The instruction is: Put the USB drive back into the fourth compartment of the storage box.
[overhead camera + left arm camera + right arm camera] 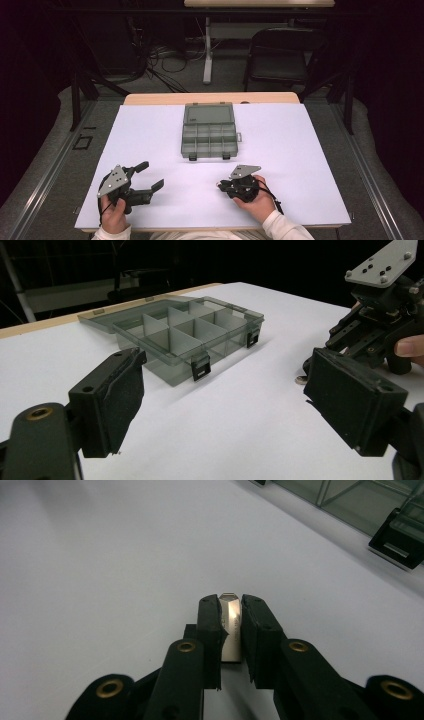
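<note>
Clip (230,625), some small metal piece I think, sits pinched in the closed right gripper (230,611) low on the bench (300,150), probably headed for the open organizer (209,136); left gripper (225,410) waits wide open, empty.

Layout, table seen from the high view

Compartment box (209,134) lies on the table (300,150) at 12 o'clock from centre, lid open toward the far edge. Left gripper (150,176) at 8 o'clock near the front edge; right gripper (220,186) at 5 o'clock, a small metal piece (231,630) between its jaws, down on the table surface.
</note>
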